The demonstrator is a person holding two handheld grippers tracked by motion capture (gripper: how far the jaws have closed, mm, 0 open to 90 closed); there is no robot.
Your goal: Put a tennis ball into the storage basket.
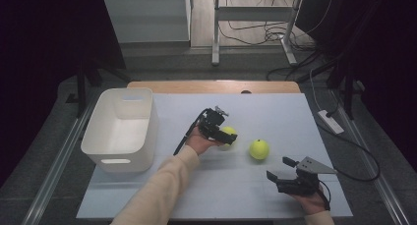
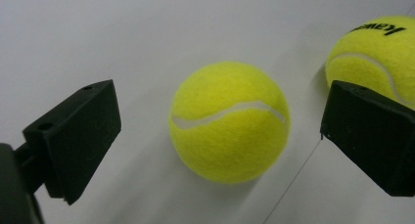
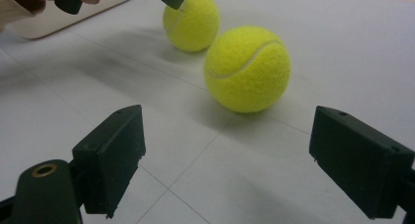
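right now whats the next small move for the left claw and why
Probably lower the left claw a little and shut it on the near ball. Its jaws stand open on either side of that ball, which lies free on the table, apart from the second ball. The white bin waits to the left.

Fuzzy felt tennis balls [image 2: 229, 121], matt black plastic jaws, smooth white bin [image 1: 120, 129]

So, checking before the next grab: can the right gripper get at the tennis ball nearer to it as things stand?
Probably yes. The right gripper has its jaws open toward the nearer tennis ball, with bare table between them; the left gripper is over the other ball.
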